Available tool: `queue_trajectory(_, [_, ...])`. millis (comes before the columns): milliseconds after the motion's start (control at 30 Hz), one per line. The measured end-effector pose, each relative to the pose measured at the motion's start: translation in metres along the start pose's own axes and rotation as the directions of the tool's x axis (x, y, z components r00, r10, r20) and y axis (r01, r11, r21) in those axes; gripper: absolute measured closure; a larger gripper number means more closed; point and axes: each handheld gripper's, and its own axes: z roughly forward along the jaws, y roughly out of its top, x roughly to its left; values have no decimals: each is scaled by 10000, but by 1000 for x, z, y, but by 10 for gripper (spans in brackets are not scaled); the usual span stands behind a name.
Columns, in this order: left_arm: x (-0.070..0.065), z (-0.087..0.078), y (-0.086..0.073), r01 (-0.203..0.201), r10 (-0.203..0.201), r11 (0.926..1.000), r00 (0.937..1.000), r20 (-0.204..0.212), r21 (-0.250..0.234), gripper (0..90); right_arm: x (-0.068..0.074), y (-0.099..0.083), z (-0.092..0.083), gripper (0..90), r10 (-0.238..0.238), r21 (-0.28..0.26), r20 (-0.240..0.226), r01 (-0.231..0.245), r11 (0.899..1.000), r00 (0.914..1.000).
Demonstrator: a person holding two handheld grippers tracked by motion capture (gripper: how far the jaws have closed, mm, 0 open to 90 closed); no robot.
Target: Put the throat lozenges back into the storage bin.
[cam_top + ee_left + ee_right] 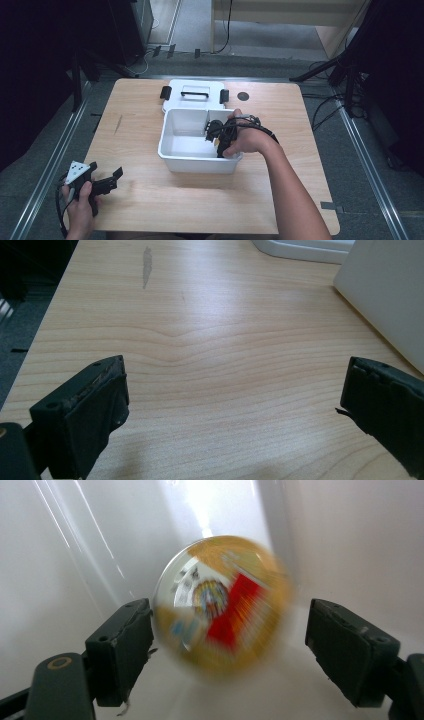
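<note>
- Jaws of my right gripper (227, 635): spread, flanking a round tin (222, 602); left pad looks just touching, right pad apart. No pinch.
- Tin: blurred, gold rim, red and white label, inside the white bin (172, 157), near its right wall.
- Handling, my guess: rigid, light, smooth metal, likely to slip or roll. I would take it across its widest part, pads square on the sides.
- Left gripper (102, 182): jaws wide apart, nothing between, over the bare table (210, 340).
- Lid (195, 95): behind the bin.
</note>
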Motion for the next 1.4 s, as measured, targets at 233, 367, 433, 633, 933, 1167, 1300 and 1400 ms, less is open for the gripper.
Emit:
queue_trajectory(233, [0,0,0,1,-1,10000,10000,1,0,0,0,-2,-1,229,-5,-249,-62,3,9997,10000])
queue_trajectory(367, [0,0,0,-2,2,10000,10000,1,0,0,-1,-4,-4,282,-10,-478,-227,-1,9989,9997])
queue_trajectory(433, [0,0,0,0,0,10000,10000,0,3,0,0,-4,-7,274,-19,-556,-329,1,9985,9995])
queue_trajectory(633, [0,0,0,-9,9,10000,10000,2,1,0,-2,-7,-20,256,180,-950,-341,-212,9953,9993])
queue_trajectory(933, [0,0,0,-11,11,10000,10000,-6,0,0,-6,-19,-48,230,591,-1583,-47,-591,9856,9982])
queue_trajectory(1167, [0,0,0,-10,10,10000,10000,-28,-4,0,-10,-34,-66,219,966,-1975,77,-932,9759,9953])
queue_trajectory(1300, [0,0,0,-23,23,10000,10000,-31,-2,0,-13,-45,-74,214,1191,-2153,155,-1130,9700,9928])
queue_trajectory(1400, [-1,0,0,-33,33,10000,10000,-43,0,0,-16,-55,-78,206,1360,-2198,272,-1268,9673,9903])
